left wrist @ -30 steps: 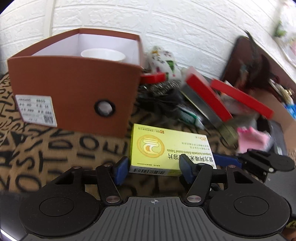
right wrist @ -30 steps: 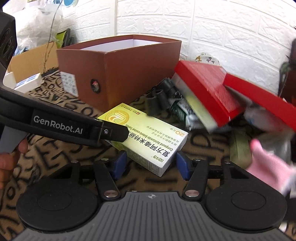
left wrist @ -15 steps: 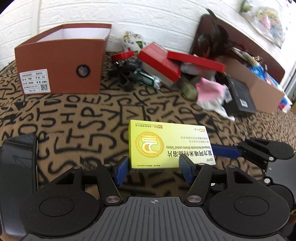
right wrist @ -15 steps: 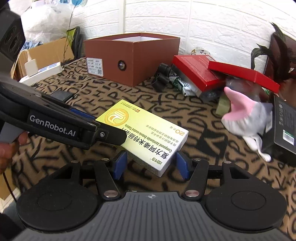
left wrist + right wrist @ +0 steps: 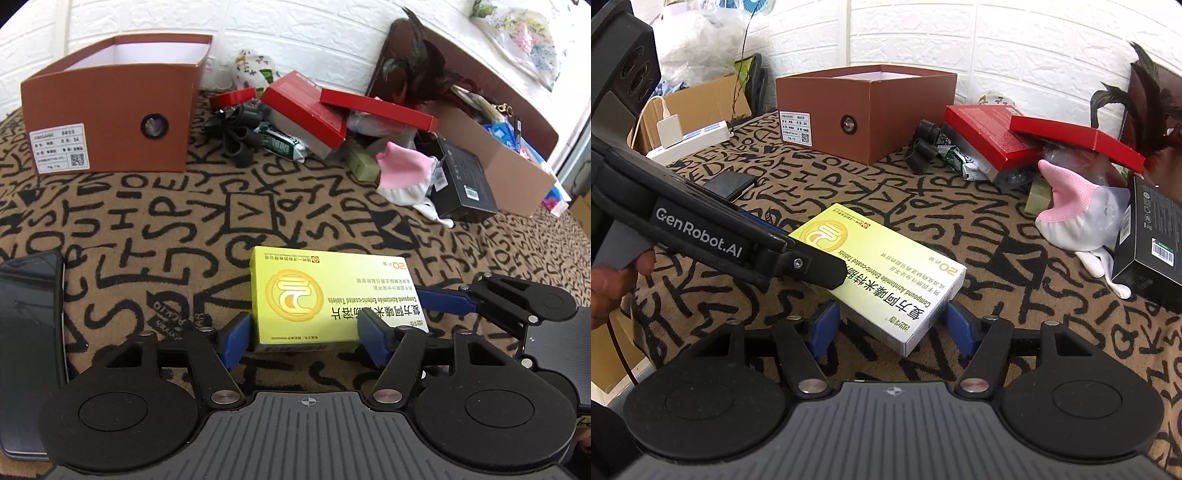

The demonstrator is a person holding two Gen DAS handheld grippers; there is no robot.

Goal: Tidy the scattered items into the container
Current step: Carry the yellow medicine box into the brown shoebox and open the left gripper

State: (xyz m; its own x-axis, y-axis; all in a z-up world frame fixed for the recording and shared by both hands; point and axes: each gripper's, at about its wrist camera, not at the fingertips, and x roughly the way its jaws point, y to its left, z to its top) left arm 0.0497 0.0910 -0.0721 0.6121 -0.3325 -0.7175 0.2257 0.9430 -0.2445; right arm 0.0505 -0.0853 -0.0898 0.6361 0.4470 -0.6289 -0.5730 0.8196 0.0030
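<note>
two tools clamp one yellow tablet box (image 5: 325,295): left tool (image 5: 304,334), right tool (image 5: 888,328).

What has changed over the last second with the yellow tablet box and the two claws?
Both claws pulled back from the brown shoebox, bringing the yellow tablet box with them; the shoebox and the red boxes now look much farther off. The left claw stays shut on the tablet box's short end. The right claw still brackets its corner; contact is unclear. The clutter pile and pink glove stayed put.
</note>
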